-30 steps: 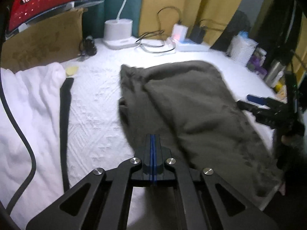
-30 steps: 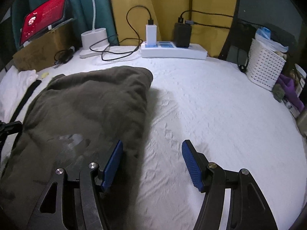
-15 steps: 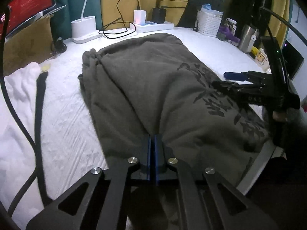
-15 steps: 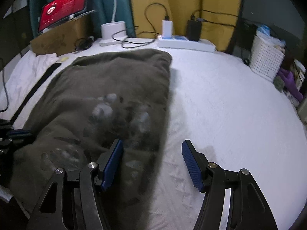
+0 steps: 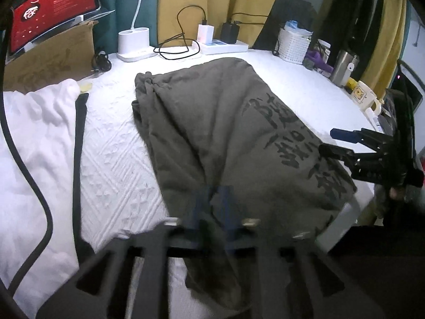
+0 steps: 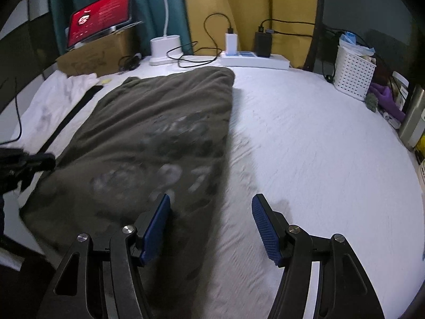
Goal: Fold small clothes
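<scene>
From the left wrist camera, a dark olive-grey garment [image 5: 225,143] with black printed lettering lay lengthwise on a bed covered by a white quilted bedspread [image 5: 114,159], its near hem hanging toward the edge of the bed. The left gripper [image 5: 212,207] appeared blurred at the bottom of the view; its jaws had just been opening, the blue pads stood slightly apart over the near hem, and cloth lay between and under them, no longer visibly pinched. At the right edge of this view the right gripper [image 5: 334,142] hovered beside the garment's printed side, its two fingers spread. A white cloth [image 5: 37,133] with a black strap [image 5: 79,138] lay well apart on the left. From the right wrist camera, the right gripper [image 6: 211,226] showed its blue pads spread wide with nothing between them: the left pad hung over the garment's [image 6: 148,138] right margin, the right pad over bare bedspread [image 6: 318,146]. The left gripper [image 6: 50,158] showed only as a dark tip at the left edge. Judging from this, the garment had been laid out long and the next fold needed a fresh grasp; to do it well, each gripper would best take a near corner squarely, catching every layer, then carry both corners evenly toward the far end so the edges met without skew
</scene>
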A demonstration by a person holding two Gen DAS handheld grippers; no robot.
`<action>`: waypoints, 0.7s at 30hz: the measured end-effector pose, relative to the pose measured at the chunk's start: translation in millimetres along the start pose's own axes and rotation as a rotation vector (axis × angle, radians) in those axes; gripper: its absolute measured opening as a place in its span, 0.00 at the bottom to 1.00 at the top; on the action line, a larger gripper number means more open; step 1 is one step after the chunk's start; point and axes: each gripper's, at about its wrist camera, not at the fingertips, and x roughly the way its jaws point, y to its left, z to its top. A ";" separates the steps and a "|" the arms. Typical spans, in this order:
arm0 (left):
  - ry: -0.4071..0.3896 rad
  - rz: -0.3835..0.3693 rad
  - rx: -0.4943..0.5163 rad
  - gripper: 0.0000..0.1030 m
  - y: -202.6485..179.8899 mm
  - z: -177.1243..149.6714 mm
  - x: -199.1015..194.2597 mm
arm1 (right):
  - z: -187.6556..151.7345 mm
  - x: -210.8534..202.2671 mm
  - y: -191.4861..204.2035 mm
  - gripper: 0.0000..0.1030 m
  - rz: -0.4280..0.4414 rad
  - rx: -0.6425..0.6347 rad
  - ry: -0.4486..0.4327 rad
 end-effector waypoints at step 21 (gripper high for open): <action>0.033 0.006 0.042 0.17 -17.8 -41.2 1.4 | -45.7 -10.8 5.1 0.68 -0.012 0.007 0.019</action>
